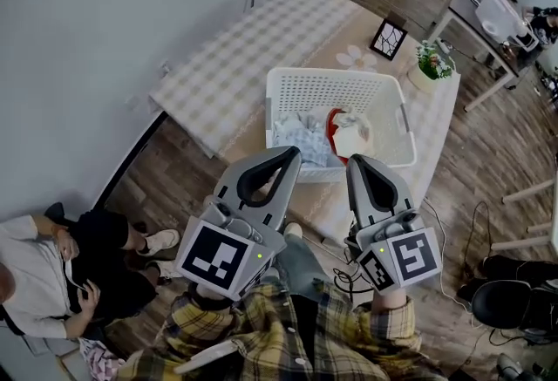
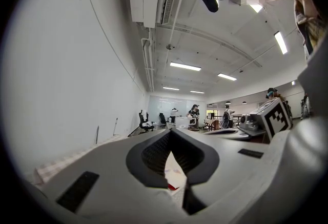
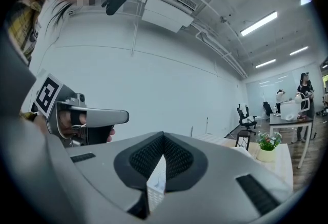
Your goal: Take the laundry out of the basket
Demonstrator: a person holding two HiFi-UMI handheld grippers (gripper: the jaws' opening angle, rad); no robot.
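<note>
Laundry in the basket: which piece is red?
The red piece in the middle, wedged between the pale blue cloth and the white cloth.

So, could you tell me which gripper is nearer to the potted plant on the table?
Right. The right gripper is in front of the basket, down-left of the potted plant; the left gripper is farther left again.

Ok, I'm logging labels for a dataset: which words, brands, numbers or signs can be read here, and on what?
No readable text anywhere.
Cubes of left gripper and right gripper: black-and-white square markers, no letters.
On the framed picture: line pattern, no words.
On the air conditioner: any brand too small to read.
</note>
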